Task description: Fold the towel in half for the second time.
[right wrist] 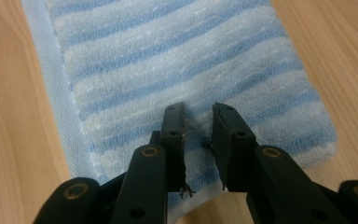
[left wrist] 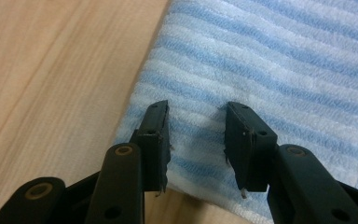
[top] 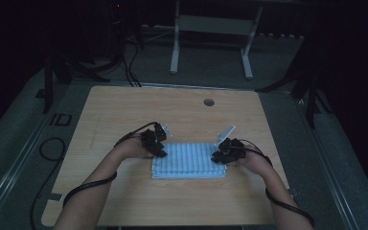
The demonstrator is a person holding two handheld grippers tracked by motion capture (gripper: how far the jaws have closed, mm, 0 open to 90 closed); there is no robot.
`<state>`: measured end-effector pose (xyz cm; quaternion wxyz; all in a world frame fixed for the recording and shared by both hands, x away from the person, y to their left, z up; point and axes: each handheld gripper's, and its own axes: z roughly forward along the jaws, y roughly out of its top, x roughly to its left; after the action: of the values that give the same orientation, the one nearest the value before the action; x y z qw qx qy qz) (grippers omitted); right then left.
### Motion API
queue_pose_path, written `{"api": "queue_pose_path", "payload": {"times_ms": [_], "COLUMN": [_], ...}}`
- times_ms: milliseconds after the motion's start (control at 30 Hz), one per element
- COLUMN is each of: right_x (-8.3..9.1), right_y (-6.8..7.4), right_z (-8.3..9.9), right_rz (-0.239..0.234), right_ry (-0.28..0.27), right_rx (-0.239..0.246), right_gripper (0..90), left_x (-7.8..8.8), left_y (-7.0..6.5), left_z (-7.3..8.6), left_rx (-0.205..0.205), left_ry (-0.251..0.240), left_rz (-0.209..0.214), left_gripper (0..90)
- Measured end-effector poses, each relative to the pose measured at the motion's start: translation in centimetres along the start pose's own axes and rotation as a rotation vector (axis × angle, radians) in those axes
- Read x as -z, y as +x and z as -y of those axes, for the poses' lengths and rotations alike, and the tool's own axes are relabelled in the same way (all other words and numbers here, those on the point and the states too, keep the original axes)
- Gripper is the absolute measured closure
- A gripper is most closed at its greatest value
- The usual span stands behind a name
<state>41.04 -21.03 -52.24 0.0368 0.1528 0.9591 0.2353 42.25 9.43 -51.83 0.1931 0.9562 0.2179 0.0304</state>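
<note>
A folded towel with blue and white stripes (top: 189, 162) lies flat on the wooden table (top: 124, 115), near its front middle. My left gripper (top: 161, 151) rests at the towel's left end, my right gripper (top: 217, 157) at its right end. In the left gripper view the left gripper (left wrist: 198, 109) stands open just above the towel (left wrist: 270, 70), near a corner, with nothing between the jaws. In the right gripper view the right gripper (right wrist: 199, 109) is open by a narrower gap over the towel's short edge (right wrist: 177, 60), its tips close to the cloth.
A round cable hole (top: 209, 102) sits in the table's far middle. Bare wood surrounds the towel on all sides. Beyond the table stands a white metal frame (top: 174, 48). Black cables (top: 52, 148) lie on the floor to the left.
</note>
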Motion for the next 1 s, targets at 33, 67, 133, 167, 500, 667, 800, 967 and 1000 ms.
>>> {"api": "queue_pose_path", "payload": {"times_ms": [33,67,133,167,500,667,800,967,1000], "right_x": [0.0,0.1,0.4,0.4,3.0,2.8,1.5,1.1,1.1], "right_y": [-0.1,0.0,0.3,0.3,2.3,3.9,4.0,3.7,3.7], "right_z": [0.0,0.0,0.1,0.1,1.4,2.4,2.8,2.5,2.4], "right_rz": [-0.005,-0.004,0.007,0.007,-0.017,-0.009,0.007,0.025,0.029], "right_ry": [-0.004,-0.001,-0.008,-0.008,-0.096,-0.078,-0.029,-0.016,-0.011], "right_rx": [-0.012,-0.005,0.021,0.021,0.040,0.068,0.070,0.063,0.066], "right_gripper": [74.2,73.9,71.6,71.6,68.5,67.2,67.1,81.6,84.5], "left_x": [0.0,0.2,0.6,0.6,2.4,1.8,0.9,0.4,0.5], "left_y": [0.0,-0.1,-0.5,-0.5,-4.6,-6.1,-6.2,-6.0,-5.9], "left_z": [0.1,0.1,0.3,0.3,1.5,2.0,2.1,1.9,1.9], "left_rx": [0.009,0.006,0.008,0.008,-0.074,-0.108,-0.099,-0.086,-0.080], "left_ry": [-0.006,-0.016,-0.046,-0.046,-0.098,-0.068,-0.051,-0.055,-0.058], "left_rz": [0.004,-0.002,-0.002,-0.002,0.069,0.070,0.066,0.047,0.044], "left_gripper": [59.1,59.1,55.7,54.8,50.9,50.9,50.9,62.2,70.4]}}
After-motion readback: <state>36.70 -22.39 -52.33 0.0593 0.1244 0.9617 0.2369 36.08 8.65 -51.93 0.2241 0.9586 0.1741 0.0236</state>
